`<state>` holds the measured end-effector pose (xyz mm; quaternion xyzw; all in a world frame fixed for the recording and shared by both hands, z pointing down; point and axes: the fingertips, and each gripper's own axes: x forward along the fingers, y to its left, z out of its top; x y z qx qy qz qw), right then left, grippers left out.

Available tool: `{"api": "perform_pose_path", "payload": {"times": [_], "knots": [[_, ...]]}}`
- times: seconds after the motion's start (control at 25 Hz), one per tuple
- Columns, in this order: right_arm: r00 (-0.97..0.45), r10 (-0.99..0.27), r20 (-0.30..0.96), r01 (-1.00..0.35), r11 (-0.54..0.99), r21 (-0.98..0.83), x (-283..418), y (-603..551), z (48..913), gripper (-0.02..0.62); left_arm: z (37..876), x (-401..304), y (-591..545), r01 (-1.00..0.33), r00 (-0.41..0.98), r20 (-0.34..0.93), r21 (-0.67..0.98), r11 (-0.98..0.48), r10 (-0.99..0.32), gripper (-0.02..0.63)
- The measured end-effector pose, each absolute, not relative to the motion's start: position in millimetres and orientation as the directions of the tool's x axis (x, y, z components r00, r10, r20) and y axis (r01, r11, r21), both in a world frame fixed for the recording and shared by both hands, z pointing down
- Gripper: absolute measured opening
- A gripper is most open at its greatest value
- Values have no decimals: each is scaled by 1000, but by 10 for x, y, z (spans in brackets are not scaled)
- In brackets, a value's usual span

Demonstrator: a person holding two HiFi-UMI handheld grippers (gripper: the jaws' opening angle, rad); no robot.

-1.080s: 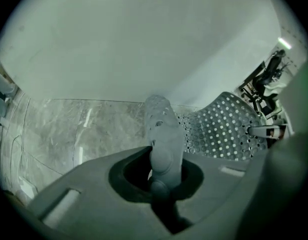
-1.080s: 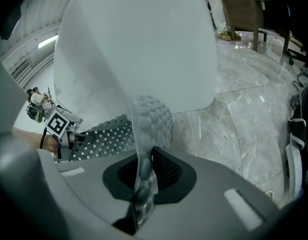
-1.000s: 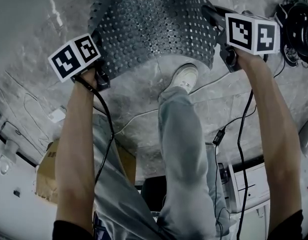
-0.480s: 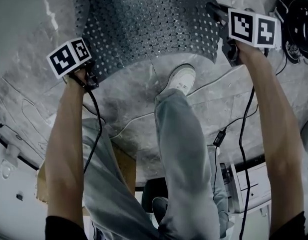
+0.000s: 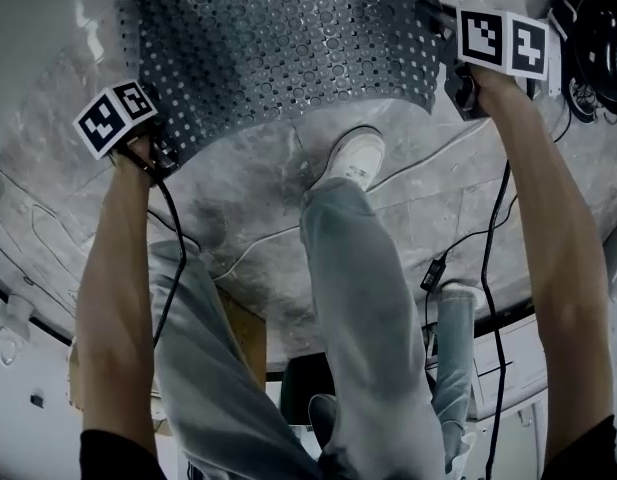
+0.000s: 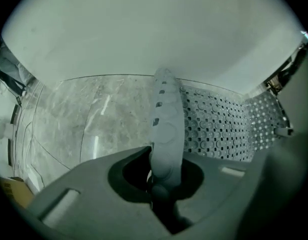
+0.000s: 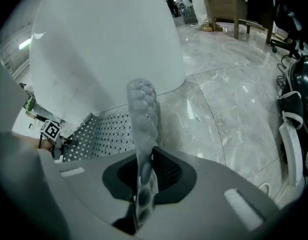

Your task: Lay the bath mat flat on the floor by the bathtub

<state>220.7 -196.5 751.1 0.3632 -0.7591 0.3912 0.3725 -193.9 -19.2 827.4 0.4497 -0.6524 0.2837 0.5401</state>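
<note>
Marble floor (image 5: 268, 193); gripper views alone show tongs (image 6: 161, 176) (image 7: 144, 184) clamping bath mat (image 5: 278, 48).

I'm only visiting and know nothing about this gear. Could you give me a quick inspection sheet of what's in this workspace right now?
Surface: grey marble floor, veined and glossy.
Job's things: perforated bath mat, held up by two ends, bowed, not yet flat; white bathtub just behind it.
Clutter: white shoe on the person's foot, just short of the mat; cardboard box behind the legs.
Grippers: left gripper shut on the mat's edge; right gripper shut on the opposite edge.
Cables: black cable hangs from the left gripper; second black cable from the right; thin white cable lies across the floor.
Surroundings: black gear at far right.
</note>
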Motion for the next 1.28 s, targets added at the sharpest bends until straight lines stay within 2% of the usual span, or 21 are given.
{"api": "perform_pose_path", "payload": {"times": [0.44, 0.72, 1.0, 1.28], "knots": [[-333, -262, 906, -897, 384, -219, 2364, -2083, 7879, 26, 8603, -2143, -31, -916, 7, 978, 90, 390, -210, 70], [-264, -256, 930, -935, 305, -181, 2528, -2119, 7928, 36, 8613, -2231, 102, -912, 5, 982, 82, 402, -190, 92], [-189, -243, 951, -957, 264, -123, 2788, -1892, 7801, 48, 8418, -2278, 301, -901, -6, 987, 65, 430, -162, 95], [-170, -232, 958, -976, 176, -130, 2920, -1662, 7538, 8, 8099, -2108, 421, -861, 81, 985, 146, 487, -152, 73]]}}
